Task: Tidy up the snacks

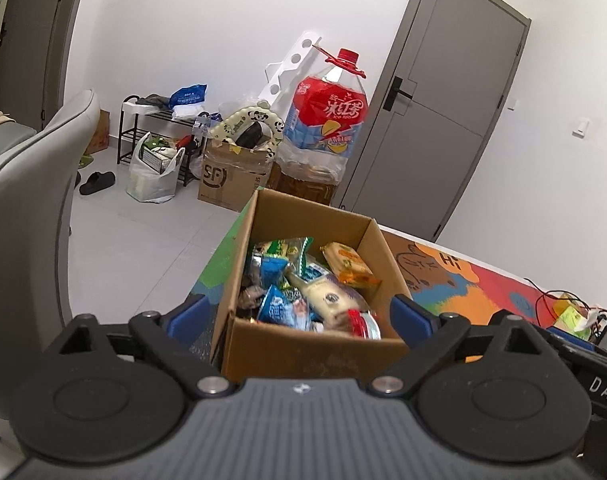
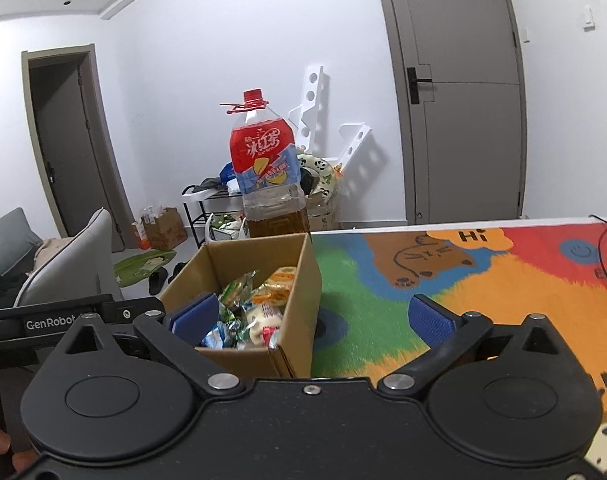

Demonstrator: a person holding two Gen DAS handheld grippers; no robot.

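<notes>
1. Snacks (image 1: pixel 303 292) are all piled in an open cardboard box (image 1: pixel 379 248), center of the left wrist view. Mixed packets: blue ones, a green one, an orange-yellow one at the back right, a cream one w/ a red-capped thing at the front.
2. Same box (image 2: pixel 303 276) sits lower left of center in the right wrist view, on a colourful cartoon mat (image 2: pixel 483 280) w/ "Hi" printed on it.
3. Left gripper (image 1: pixel 299 314): fingers spread wide, blue pads either side of the box's near end. Can't see them pressing on the cardboard, nothing pinched.
4. Right gripper (image 2: pixel 311 314): also spread wide, nothing between the pads. Left pad overlaps the box's near left corner in the frame, right pad is out over the mat, well clear of the box.
5. Big iced tea bottle (image 2: pixel 265 176), red cap + red label, stands upright just behind the box, part full of brown liquid.
6. Bg, upper half of both views: grey door (image 1: pixel 443 92), an SF carton (image 1: pixel 231 176) on the floor, a white plastic bag (image 1: pixel 151 176) nr a black rack.
7. Grey chair back (image 1: pixel 27 208) on the left edge of the left wrist view.
</notes>
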